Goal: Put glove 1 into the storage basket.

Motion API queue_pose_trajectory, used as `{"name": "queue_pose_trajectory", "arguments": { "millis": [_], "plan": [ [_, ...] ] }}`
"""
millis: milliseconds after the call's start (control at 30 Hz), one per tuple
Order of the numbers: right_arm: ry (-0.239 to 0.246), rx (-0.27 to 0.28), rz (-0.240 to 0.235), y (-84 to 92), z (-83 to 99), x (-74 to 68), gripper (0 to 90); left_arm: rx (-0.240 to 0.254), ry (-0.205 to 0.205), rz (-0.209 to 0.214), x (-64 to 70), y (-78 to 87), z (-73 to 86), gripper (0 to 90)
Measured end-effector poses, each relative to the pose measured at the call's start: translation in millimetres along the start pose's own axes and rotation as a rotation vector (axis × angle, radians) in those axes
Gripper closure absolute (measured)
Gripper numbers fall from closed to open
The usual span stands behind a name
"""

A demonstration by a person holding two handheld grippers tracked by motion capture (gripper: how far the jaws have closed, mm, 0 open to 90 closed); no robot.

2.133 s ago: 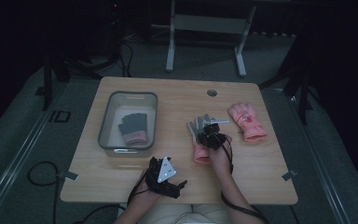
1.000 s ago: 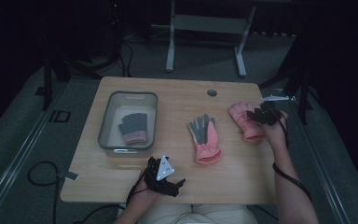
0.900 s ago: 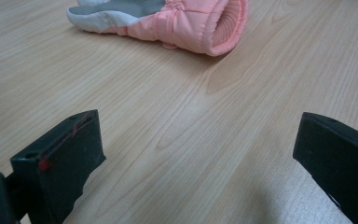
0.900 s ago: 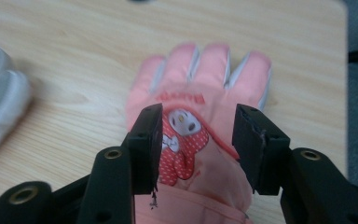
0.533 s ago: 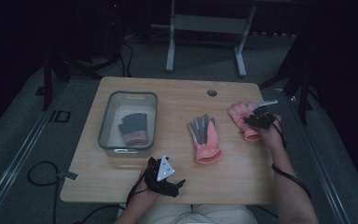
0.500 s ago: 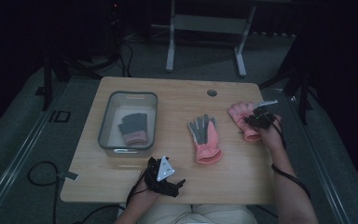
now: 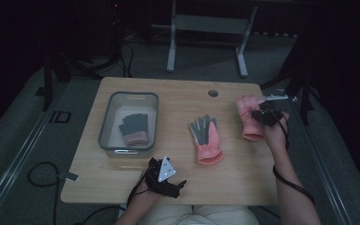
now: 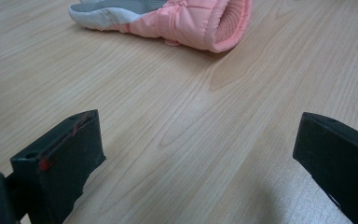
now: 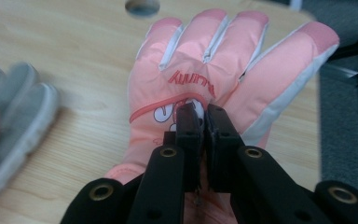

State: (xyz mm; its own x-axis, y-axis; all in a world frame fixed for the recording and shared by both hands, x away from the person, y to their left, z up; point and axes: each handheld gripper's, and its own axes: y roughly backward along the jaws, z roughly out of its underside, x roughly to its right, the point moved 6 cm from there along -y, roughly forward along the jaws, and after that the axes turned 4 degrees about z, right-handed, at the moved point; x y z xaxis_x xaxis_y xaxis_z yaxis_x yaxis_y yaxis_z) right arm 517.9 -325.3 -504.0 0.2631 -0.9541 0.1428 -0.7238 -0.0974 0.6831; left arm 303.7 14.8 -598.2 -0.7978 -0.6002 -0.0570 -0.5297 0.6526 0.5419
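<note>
While the table (image 7: 122, 187) carries three gloves in all, the work in hand concerns the pink glove (image 7: 249, 117) at its right edge, near the far right corner; the step appears to be the pick-up of this glove for transfer; the clear bin (image 7: 107, 126), toward the table's left edge, already holds a dark glove (image 7: 133, 129), which suggests the destination; a second pink-and-grey glove (image 7: 206, 140) lies palm up near the table's middle, apart from both grippers. The right gripper (image 9: 204, 114) has just been closing, with the back of the pink glove between its jaws; in the right gripper view the jaws stand pinched together on a fold of the fabric below the printed lettering. The left gripper (image 7: 166, 176) rests at the near edge, jaws spread wide over bare wood and grasping nothing. The next move likely calls for a lift clear of the surface, then a carry leftward across the table to the bin, passing over the middle glove without snagging it.
</note>
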Motion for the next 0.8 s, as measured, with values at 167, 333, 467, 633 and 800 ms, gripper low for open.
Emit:
{"name": "queue_pose_trajectory", "arguments": {
  "millis": [167, 333, 467, 633, 800],
  "plan": [
    [-0.024, 0.027, 0.009, 31.1, 0.8, -2.2, 85.3, -0.008, -0.005, -0.006, 0.0, -0.3, 0.2, 1.2],
    [-0.057, 0.024, 0.013, 49.6, 14.3, -4.3, 85.3, -0.008, 0.004, -0.013, -0.8, -0.4, 0.2, 1.2],
    [-0.055, 0.023, 0.022, 58.3, 27.2, -8.2, 85.2, -0.014, 0.002, -0.012, -0.9, -0.9, 0.4, 1.1],
    [-0.068, 0.015, 0.01, 61.0, 45.4, -15.0, 85.2, -0.02, -0.007, -0.016, -0.2, -1.3, 0.4, 1.2],
    [-0.072, -0.014, -0.008, 51.4, 60.8, -22.0, 85.1, -0.024, -0.012, -0.021, 0.0, -1.8, 0.4, 1.1]
  ]
}}
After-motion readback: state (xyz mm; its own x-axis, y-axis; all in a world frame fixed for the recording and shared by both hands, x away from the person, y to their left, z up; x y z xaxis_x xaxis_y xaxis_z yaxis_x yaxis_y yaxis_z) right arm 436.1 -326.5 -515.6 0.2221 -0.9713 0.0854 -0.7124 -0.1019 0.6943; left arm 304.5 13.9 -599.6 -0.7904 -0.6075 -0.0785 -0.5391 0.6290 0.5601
